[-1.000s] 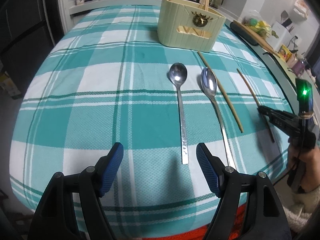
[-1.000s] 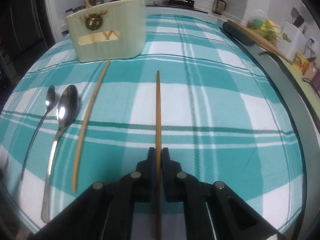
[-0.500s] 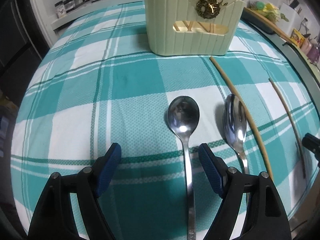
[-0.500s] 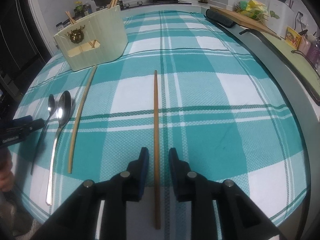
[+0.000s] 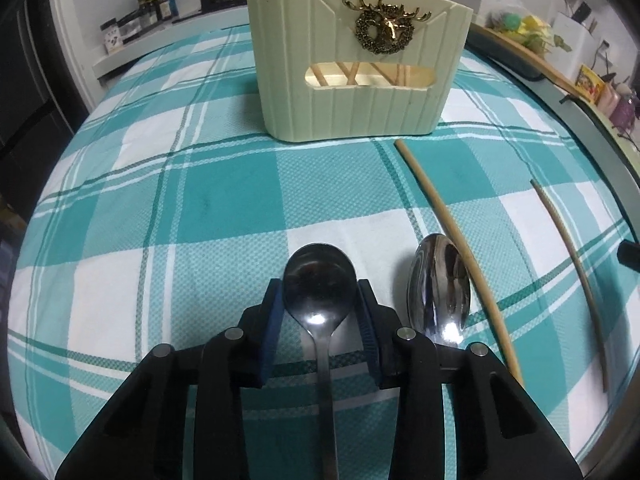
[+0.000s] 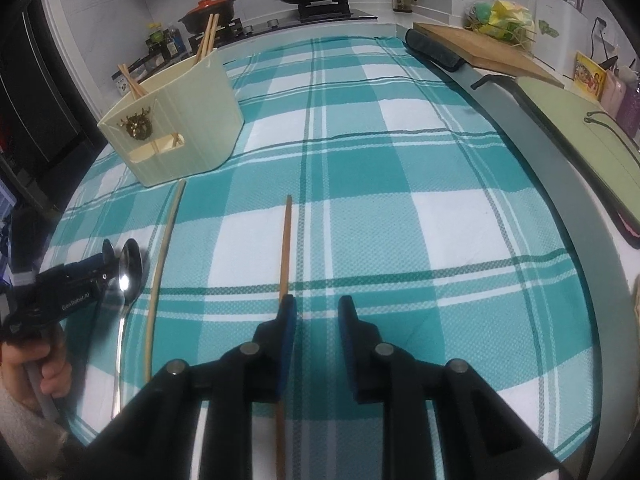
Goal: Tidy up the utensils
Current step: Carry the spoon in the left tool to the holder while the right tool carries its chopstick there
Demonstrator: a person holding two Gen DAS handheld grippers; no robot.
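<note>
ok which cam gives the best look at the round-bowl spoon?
Left wrist. The round-bowl spoon sits centered between the left gripper pads, bowl and handle plainly visible. In the right wrist view only the edge of its bowl peeks out behind the left gripper.

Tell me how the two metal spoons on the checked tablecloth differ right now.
The round-bowled steel spoon sits between the left gripper's blue pads, which are closed against its bowl; the oval-bowled steel spoon lies free, untouched. The round one's bowl is wider and darker; the oval one's is narrower and mirrors more light. The oval spoon lies beside the pale wooden chopstick; the round spoon is farther from it. Both are shiny metal, bowls pointing toward the cream utensil holder.
</note>
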